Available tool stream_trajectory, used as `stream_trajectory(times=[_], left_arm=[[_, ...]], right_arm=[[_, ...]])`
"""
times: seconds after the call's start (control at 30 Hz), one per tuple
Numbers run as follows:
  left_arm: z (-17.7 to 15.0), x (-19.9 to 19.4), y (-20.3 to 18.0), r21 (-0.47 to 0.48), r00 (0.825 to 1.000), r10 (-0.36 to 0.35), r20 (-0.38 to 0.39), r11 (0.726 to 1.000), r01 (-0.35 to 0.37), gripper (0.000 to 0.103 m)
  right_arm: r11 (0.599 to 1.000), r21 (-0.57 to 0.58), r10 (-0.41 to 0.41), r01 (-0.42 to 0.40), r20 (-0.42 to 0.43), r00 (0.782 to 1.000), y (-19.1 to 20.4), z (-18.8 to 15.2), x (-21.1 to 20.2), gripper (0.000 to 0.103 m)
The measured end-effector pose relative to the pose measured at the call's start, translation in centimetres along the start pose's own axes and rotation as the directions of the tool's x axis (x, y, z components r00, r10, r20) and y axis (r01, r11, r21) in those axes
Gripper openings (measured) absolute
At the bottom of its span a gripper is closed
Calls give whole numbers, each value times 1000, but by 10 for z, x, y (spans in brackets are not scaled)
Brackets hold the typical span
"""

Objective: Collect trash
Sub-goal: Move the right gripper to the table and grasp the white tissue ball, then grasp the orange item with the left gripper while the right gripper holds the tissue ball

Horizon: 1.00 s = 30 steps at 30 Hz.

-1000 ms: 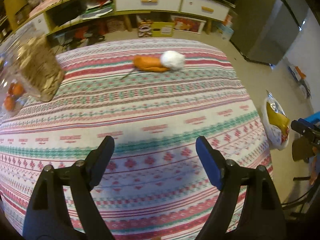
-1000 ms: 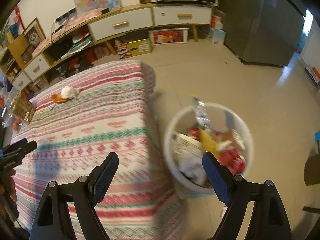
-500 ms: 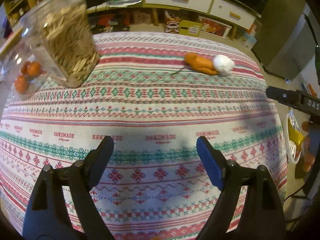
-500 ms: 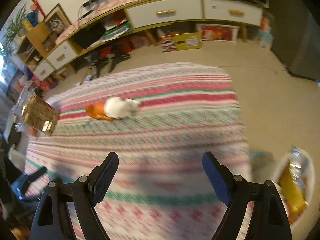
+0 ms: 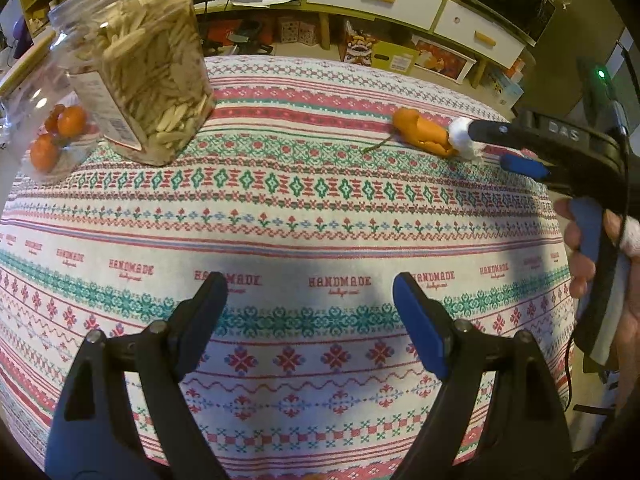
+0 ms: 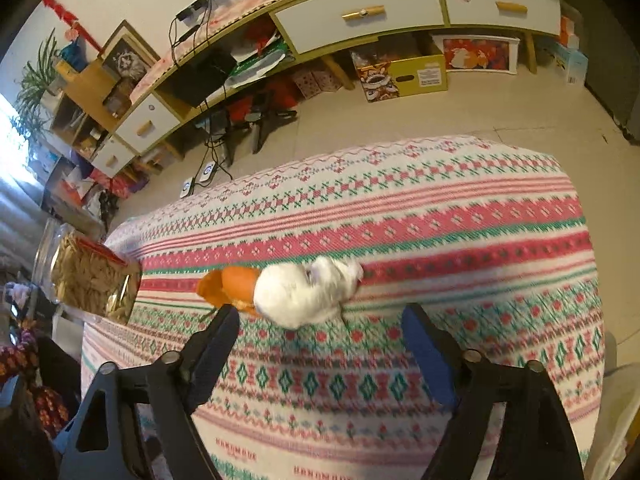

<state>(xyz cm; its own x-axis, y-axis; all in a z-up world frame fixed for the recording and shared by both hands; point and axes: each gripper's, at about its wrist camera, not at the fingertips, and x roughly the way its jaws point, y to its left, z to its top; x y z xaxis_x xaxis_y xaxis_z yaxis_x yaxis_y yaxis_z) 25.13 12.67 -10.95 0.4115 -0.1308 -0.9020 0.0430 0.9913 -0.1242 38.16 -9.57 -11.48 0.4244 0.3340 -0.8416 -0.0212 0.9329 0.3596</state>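
Observation:
A crumpled white tissue (image 6: 306, 290) lies on the patterned tablecloth (image 6: 440, 240) against an orange peel (image 6: 228, 286). My right gripper (image 6: 320, 330) is open, with the tissue just beyond and between its fingertips. In the left wrist view the peel (image 5: 420, 132) and tissue (image 5: 460, 138) sit at the far right of the table, partly behind the right gripper (image 5: 496, 148). My left gripper (image 5: 308, 304) is open and empty over the near middle of the cloth (image 5: 280, 208).
A clear jar of pale seeds (image 5: 144, 80) and a clear container with small oranges (image 5: 48, 136) stand at the table's far left. A low cabinet with white drawers (image 6: 360, 16) and boxes on the floor (image 6: 404, 74) lie beyond the table.
My right gripper swung from the trash basket on the floor to the table and closed in on the tissue and peel. My left gripper turned left, bringing the jar into view.

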Motion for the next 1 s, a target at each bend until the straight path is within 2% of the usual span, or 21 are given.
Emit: stream_trajectory(times=[0.07,0.1,0.13,0.17,0.23,0.3,0.43,0.5,0.57,0.63,0.8,0.9,1.0], left_arm=[[0,2,-3,4,1000,0,-2,1000,0,85],[-1,3,-5,7,1000,2,-4,1000,-2,85],[-1,4,-6,10,1000,3,-5,1000,-3,85],[-2,6,-8,16,1000,7,-8,1000,-6,85],[-1,7,-12,22,1000,12,-4,1000,-12,85],[0,7,-15,21,1000,-2,18,1000,1,85],[14,13,-25,-17,996,-62,67,998,63,85],[23,15,-36,11,992,-85,91,996,84,85],[32,17,-51,64,990,-66,121,996,59,85],[44,23,-60,62,990,-62,129,997,54,85],[79,43,-73,-89,989,-45,143,994,58,85],[93,57,-85,-148,988,8,153,989,15,84],[104,75,-95,-162,986,77,150,985,-52,81]], right_arm=[[999,-31,13,-13,-9,1000,4,2,8,69],[999,-47,23,-23,-8,1000,6,1,10,57],[997,-60,38,-38,-4,999,7,0,12,38],[996,-67,63,-63,4,998,7,-1,11,36],[991,-60,125,-123,35,992,5,-3,5,34],[989,-59,139,-136,51,989,3,-6,-5,33],[994,-102,48,-44,40,998,-2,-18,-24,33],[994,-112,12,-9,31,999,-11,-30,-36,33],[994,-112,-4,7,29,1000,-22,-39,-47,33],[992,-120,-23,27,35,999,-32,-49,-59,33],[993,-109,-37,42,52,998,-57,-69,-85,33],[993,-105,-43,49,58,997,-67,-75,-93,33],[993,-102,-47,53,58,997,-75,-80,-97,33]])
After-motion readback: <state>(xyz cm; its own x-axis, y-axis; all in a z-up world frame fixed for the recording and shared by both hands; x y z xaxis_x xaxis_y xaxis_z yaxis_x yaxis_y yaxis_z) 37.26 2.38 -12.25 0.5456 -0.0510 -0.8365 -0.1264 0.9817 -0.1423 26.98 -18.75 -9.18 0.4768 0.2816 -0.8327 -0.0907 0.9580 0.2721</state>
